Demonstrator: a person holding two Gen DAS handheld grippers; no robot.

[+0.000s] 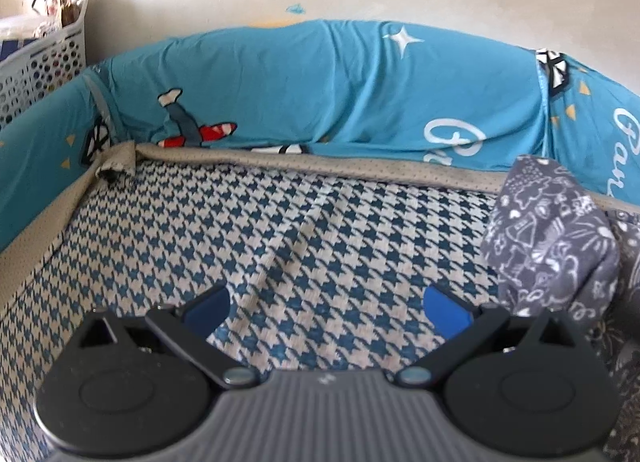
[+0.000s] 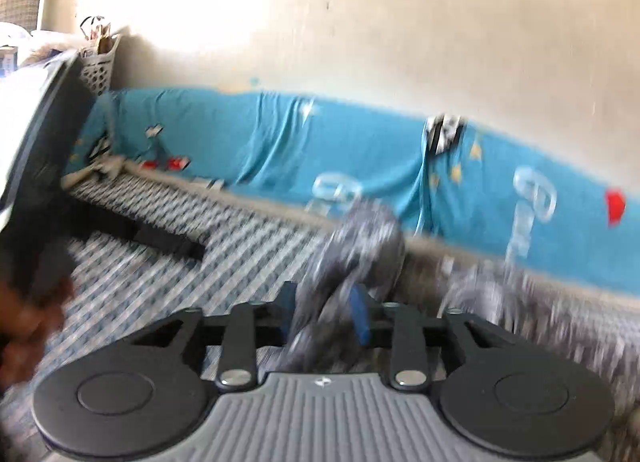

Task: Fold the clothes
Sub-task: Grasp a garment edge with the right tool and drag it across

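A grey patterned garment is being gripped by the right gripper, its jaws clamped on the bunched cloth above a houndstooth mat. The left gripper is being held beside it, jaws spread apart and empty. A blue cartoon-print sheet is being shown behind.

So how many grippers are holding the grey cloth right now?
1. The right gripper has its fingers shut on the grey cloth. The left gripper is open over the checked mat, holding nothing.
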